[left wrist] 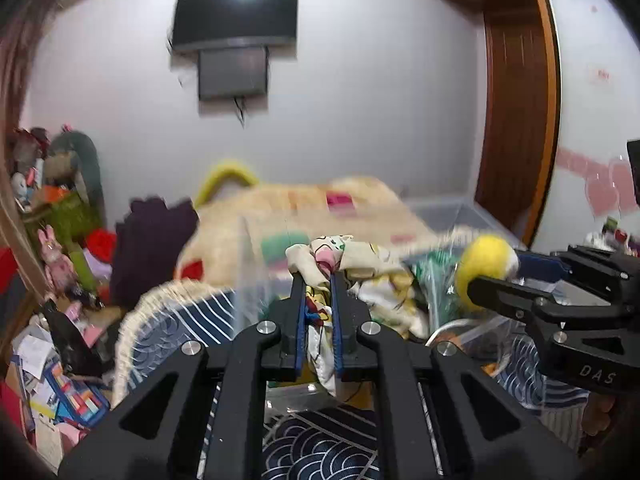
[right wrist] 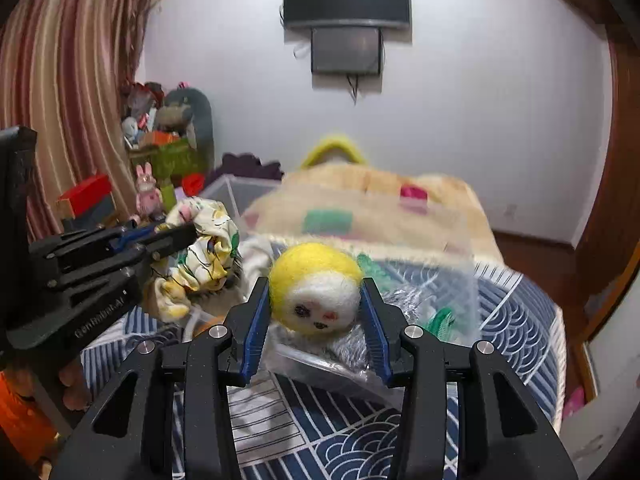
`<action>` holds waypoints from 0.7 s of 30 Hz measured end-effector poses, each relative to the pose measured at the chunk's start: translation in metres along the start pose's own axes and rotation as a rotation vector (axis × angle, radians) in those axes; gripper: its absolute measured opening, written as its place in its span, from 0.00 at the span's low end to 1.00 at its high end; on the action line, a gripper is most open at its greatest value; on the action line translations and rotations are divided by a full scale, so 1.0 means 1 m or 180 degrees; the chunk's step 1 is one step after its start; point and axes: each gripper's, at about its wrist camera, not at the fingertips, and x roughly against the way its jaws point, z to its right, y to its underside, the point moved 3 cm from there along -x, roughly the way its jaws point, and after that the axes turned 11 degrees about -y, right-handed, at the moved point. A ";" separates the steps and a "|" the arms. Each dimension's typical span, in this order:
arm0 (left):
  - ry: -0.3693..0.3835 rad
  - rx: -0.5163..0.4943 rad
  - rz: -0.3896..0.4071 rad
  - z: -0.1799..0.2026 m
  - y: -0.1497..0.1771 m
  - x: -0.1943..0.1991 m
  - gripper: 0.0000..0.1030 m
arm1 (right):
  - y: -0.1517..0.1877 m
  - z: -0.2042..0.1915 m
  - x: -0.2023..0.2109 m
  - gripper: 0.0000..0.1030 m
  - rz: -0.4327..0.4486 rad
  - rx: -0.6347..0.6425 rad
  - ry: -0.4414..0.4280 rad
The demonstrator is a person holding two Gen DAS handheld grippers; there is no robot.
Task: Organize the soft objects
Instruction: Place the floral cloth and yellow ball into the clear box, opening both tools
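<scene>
My left gripper is shut on a cream printed cloth and holds it up above a clear plastic bin. It also shows at the left of the right wrist view, with the cloth hanging from it. My right gripper is shut on a yellow and white felt ball with a face, held over the bed. The ball shows in the left wrist view beside the cloth, held by the right gripper.
A bed with a navy wave-pattern cover and a cream patchwork blanket lies below. Plastic bags lie under the ball. Plush toys and boxes pile up at the left. A wooden door stands at the right.
</scene>
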 end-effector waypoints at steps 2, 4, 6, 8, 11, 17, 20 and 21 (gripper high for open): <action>0.0009 -0.0029 -0.0118 0.004 0.007 -0.011 0.10 | 0.003 -0.001 0.000 0.42 -0.0032 0.0025 0.0011; 0.0002 -0.0011 -0.0068 0.004 0.008 -0.010 0.11 | 0.004 -0.004 0.003 0.48 -0.0040 0.0041 -0.0005; 0.0043 0.0013 -0.0066 0.003 0.006 -0.006 0.13 | 0.002 -0.005 0.009 0.51 -0.0006 0.0018 -0.0021; 0.0082 0.0054 -0.0068 -0.002 0.004 -0.001 0.14 | 0.001 -0.003 0.017 0.52 0.0044 -0.0005 -0.0031; 0.0132 0.0091 -0.0035 -0.003 0.002 0.009 0.17 | -0.003 -0.004 0.032 0.53 0.0154 0.0007 -0.0020; 0.0335 0.0073 0.0046 0.001 -0.005 0.042 0.28 | -0.007 -0.011 0.065 0.53 0.0352 0.0093 0.0011; 0.0293 0.0021 0.0177 0.006 -0.010 0.056 0.35 | -0.011 -0.011 0.076 0.59 0.0455 0.0093 0.0027; 0.0278 0.0004 0.0207 0.007 -0.012 0.060 0.35 | -0.011 -0.012 0.079 0.60 0.0478 0.0090 0.0029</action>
